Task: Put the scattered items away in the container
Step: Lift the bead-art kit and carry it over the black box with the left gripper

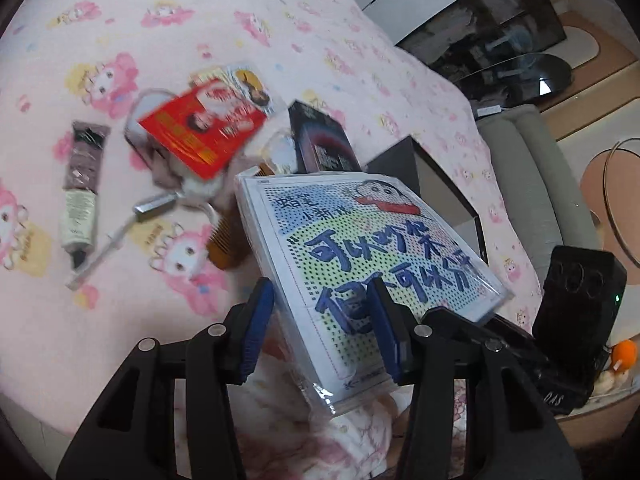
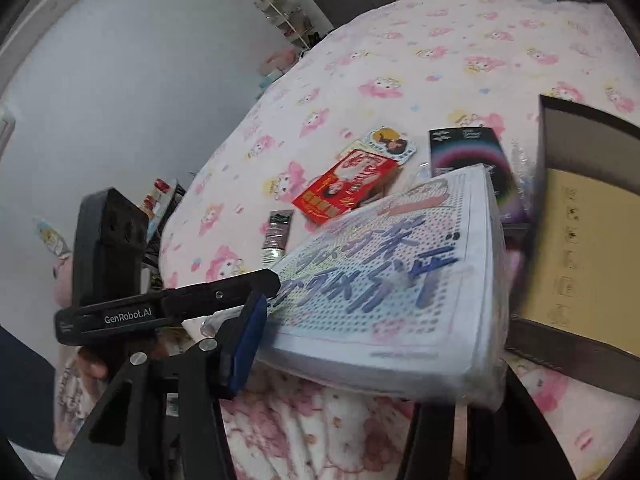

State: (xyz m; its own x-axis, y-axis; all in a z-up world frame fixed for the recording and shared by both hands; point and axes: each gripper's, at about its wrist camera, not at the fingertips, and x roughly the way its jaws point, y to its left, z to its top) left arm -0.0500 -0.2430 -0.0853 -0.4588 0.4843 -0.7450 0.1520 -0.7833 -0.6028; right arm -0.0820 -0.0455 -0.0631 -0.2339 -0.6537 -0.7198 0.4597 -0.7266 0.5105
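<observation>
Grippers share one load: the left gripper point(image 1: 320, 330) and the right gripper point(image 2: 360, 360) both clamp the near edge of the plastic-wrapped packet point(image 1: 360, 264), carried tilted just short of the open box point(image 2: 576, 240). Slippery wrap could slide free, or its far corner could catch the box rim; beyond the packet, the red card point(image 1: 204, 128) and tube point(image 1: 82, 188) wait on the bed point(image 1: 160, 20).

Below me spreads the bed point(image 1: 280, 20), its pink sheet printed all over with cartoon characters. Off to one side I see a plain pale wall point(image 2: 120, 80) and a white shelf rack point(image 2: 280, 12) with small bits on it. On the other side there's a grey padded chair point(image 1: 520, 168), a dark glossy table point(image 1: 520, 76) and tan flooring point(image 1: 600, 40).
</observation>
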